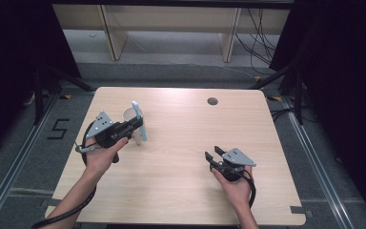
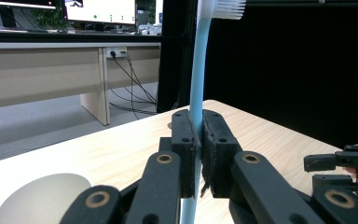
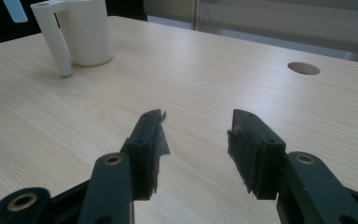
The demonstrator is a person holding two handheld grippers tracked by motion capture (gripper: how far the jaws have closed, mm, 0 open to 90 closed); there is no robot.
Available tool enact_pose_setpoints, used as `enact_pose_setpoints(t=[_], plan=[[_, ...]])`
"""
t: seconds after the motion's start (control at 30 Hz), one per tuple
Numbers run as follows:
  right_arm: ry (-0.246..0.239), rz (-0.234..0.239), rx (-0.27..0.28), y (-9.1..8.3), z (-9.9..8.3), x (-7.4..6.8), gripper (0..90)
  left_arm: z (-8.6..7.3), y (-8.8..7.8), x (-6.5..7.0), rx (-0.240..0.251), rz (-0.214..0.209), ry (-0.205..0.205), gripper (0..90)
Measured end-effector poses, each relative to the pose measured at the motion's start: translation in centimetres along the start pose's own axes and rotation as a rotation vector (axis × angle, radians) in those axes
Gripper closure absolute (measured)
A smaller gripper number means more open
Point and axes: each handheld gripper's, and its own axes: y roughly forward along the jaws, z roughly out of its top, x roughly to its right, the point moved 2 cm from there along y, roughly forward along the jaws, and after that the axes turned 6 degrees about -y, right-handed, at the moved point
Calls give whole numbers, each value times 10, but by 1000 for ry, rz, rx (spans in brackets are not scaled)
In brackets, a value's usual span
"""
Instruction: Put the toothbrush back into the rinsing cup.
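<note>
A light blue toothbrush (image 1: 141, 125) with white bristles stands upright in my left gripper (image 1: 138, 126), whose jaws are shut on its handle. In the left gripper view the handle (image 2: 198, 70) rises from between the pads of that gripper (image 2: 199, 126) and the bristles sit at the top edge. Just behind and beside it, a white cup (image 1: 131, 115) with a handle stands on the table; its rim (image 2: 42, 198) lies low at the left of that view. My right gripper (image 1: 213, 152) rests near the table's right front, open with nothing between its pads (image 3: 196, 135). The cup (image 3: 86, 32) stands far off it.
The pale wooden table (image 1: 181, 124) has a round cable hole (image 1: 212, 101) near its back edge, also visible as a hole (image 3: 303, 68) ahead of the right gripper. Black curtains flank the table, and wooden desk legs and cables stand behind it.
</note>
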Motion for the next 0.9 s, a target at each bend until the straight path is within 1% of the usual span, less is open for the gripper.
enact_pose_setpoints(t=[0.03, 0.07, 0.1, 0.13, 0.17, 0.2, 0.27, 0.33, 0.37, 0.4, 0.43, 0.47, 0.5, 0.53, 0.57, 0.6, 0.63, 0.67, 0.7, 0.73, 0.77, 0.8, 0.83, 0.87, 0.9], plan=[[28, 7, -6, 0, 0, -2, 544, 1, -1, -1, 3, 1, 1, 836], [3, 6, 6, 1, -1, -1, 544, 2, -1, -1, 5, 2, 2, 836], [2, 5, 7, 1, -1, 0, 544, 3, -1, -1, 7, 4, 2, 836], [17, 7, 8, 1, -1, -1, 544, 4, -2, -2, 9, 4, 0, 836], [28, 14, 23, 2, -1, -2, 544, 5, -2, -2, 10, 6, 2, 836], [11, -1, 22, 1, -2, -1, 545, 6, -2, -3, 13, 7, 4, 836], [23, -12, 7, 0, -2, -1, 545, 7, -3, -3, 15, 9, 3, 836], [41, -16, 5, 0, -3, -2, 545, 8, -3, -4, 17, 10, 4, 836], [26, -4, 5, 0, -3, 0, 545, 9, -4, -4, 18, 11, 3, 836], [25, -10, 6, 0, -4, 0, 545, 10, -4, -4, 20, 12, 4, 836], [7, -21, 19, 0, -4, 2, 545, 11, -4, -4, 23, 11, 4, 836], [21, -16, 18, 0, -4, 1, 546, 12, -5, -4, 22, 12, 7, 837], [19, -8, 17, 0, -4, 1, 546, 12, -5, -5, 22, 15, 8, 837], [40, -4, 19, 0, -4, 1, 546, 13, -5, -5, 24, 17, 8, 836], [34, -10, 26, 0, -5, 1, 546, 14, -5, -5, 27, 18, 8, 837], [15, -23, 24, -1, -5, 3, 546, 15, -5, -6, 28, 19, 10, 836], [45, -14, 20, -1, -6, 1, 546, 16, -5, -6, 30, 21, 11, 837], [46, -4, 26, -1, -7, 2, 546, 17, -5, -7, 33, 24, 8, 836], [35, -12, 21, -2, -8, 3, 546, 18, -5, -8, 33, 26, 13, 837], [52, -12, 15, -2, -9, 2, 546, 19, -5, -8, 36, 26, 12, 837], [24, -20, 15, -2, -9, 5, 546, 20, -5, -9, 37, 28, 15, 836], [52, -8, 6, -3, -10, 4, 546, 20, -5, -9, 37, 29, 17, 836], [45, -13, 10, -3, -10, 5, 546, 21, -5, -10, 41, 31, 18, 837], [43, -8, 24, -2, -11, 6, 546, 21, -5, -10, 41, 31, 17, 837], [32, -13, 12, -3, -11, 7, 546, 22, -5, -11, 41, 34, 16, 837]])
